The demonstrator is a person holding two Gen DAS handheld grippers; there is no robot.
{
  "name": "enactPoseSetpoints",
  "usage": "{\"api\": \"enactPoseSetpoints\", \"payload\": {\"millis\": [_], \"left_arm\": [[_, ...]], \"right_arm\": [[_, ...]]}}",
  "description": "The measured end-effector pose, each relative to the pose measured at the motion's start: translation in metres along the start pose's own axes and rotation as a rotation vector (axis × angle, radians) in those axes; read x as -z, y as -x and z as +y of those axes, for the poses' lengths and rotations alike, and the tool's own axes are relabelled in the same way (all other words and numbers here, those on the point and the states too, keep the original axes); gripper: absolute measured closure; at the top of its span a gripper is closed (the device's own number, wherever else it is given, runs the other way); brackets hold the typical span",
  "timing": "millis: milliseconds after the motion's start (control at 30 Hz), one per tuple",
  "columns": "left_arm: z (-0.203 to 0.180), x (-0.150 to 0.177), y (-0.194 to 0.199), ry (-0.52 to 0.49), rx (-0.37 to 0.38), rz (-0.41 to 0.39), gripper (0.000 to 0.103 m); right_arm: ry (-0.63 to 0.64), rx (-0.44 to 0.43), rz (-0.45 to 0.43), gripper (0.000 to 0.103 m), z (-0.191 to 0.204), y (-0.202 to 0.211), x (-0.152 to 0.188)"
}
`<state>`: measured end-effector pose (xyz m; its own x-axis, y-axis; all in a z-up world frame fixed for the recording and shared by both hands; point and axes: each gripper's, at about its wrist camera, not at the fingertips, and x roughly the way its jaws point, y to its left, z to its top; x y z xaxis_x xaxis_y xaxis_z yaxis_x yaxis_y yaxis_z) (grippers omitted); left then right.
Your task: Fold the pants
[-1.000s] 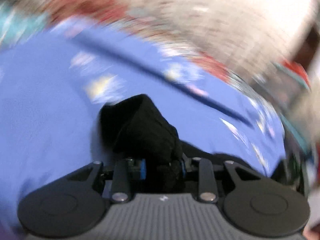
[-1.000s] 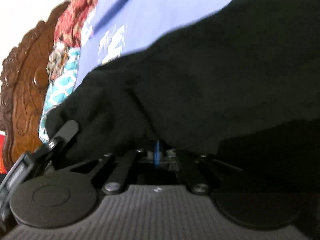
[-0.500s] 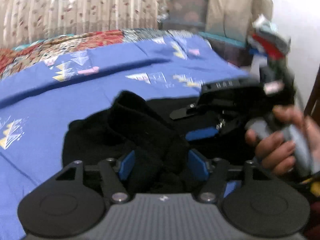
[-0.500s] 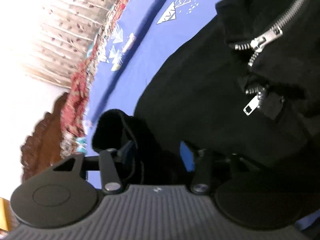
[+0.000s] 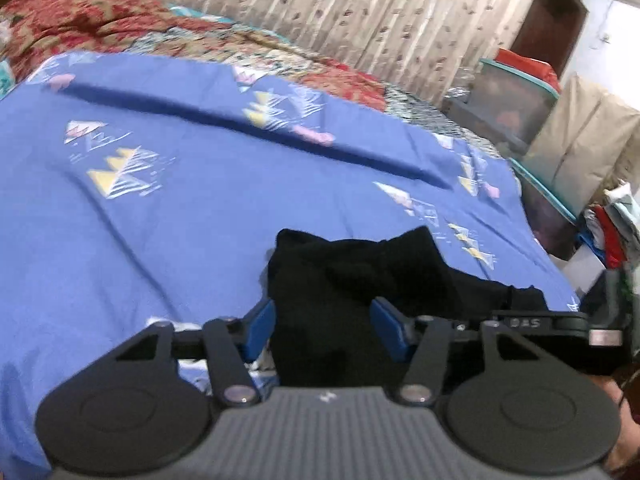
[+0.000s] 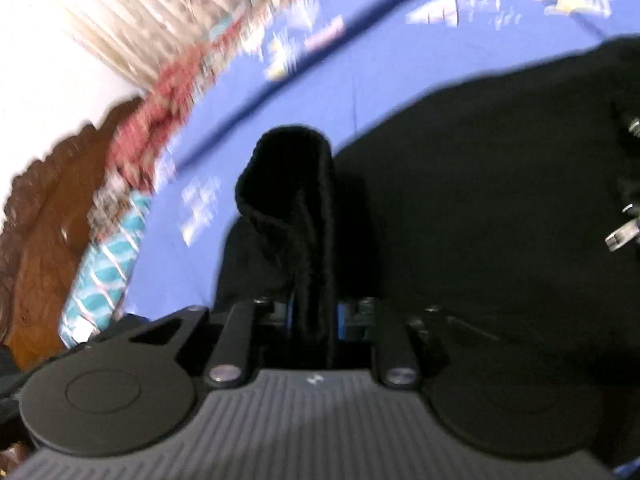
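Lying bunched on the blue bedsheet (image 5: 168, 216), the black pants (image 5: 360, 280) sit between the left gripper (image 5: 323, 330)'s wide-spread fingers, while the right gripper (image 6: 314, 314) pinches a cloth fold; one-sided pulling could drag the layers askew.

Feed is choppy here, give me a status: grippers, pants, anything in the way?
Left hand-held gripper open, straddling the black pants. Right hand-held gripper shut on a bunched fold of pants. Pants on blue bedsheet, nothing obstructing.

Blue bedsheet (image 5: 168, 232), red quilt (image 5: 80, 24), curtain (image 5: 360, 12), storage bins (image 5: 516, 100).
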<state>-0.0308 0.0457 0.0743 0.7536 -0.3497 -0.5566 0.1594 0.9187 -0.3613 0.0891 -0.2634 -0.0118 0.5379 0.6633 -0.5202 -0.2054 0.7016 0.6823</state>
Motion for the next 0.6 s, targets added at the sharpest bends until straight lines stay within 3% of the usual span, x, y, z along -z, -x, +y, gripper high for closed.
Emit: {"api": "enactPoseSetpoints", "payload": {"millis": [133,267,367,433,500,567,600], "left_arm": [[-0.022,0.0,-0.013,-0.063,0.056,0.013,0.059],[-0.051,0.008,-0.048,-0.141,0.085,0.077,0.062],[-0.063,0.026,-0.079,-0.206,0.044,0.193,0.062],[-0.063,0.037,-0.086,-0.227,0.007,0.22,0.062],[-0.062,0.04,-0.081,-0.225,0.011,0.206,0.062],[-0.062,0.039,-0.078,-0.214,0.016,0.207,0.062],[-0.063,0.039,-0.076,-0.211,0.016,0.207,0.062]], "right_arm": [[0.078,0.062,-0.096,0.082,0.002,0.031,0.009],[-0.085,0.151,-0.03,0.079,-0.045,0.007,0.015],[-0.203,0.09,-0.015,0.072,-0.062,0.012,0.008],[-0.126,0.161,-0.089,0.062,-0.047,0.023,0.002],[-0.008,0.226,-0.216,0.062,-0.03,0.04,0.003],[0.043,0.158,-0.25,0.069,-0.023,0.048,-0.006],[0.05,0.126,-0.245,0.079,-0.021,0.046,-0.011]]}}
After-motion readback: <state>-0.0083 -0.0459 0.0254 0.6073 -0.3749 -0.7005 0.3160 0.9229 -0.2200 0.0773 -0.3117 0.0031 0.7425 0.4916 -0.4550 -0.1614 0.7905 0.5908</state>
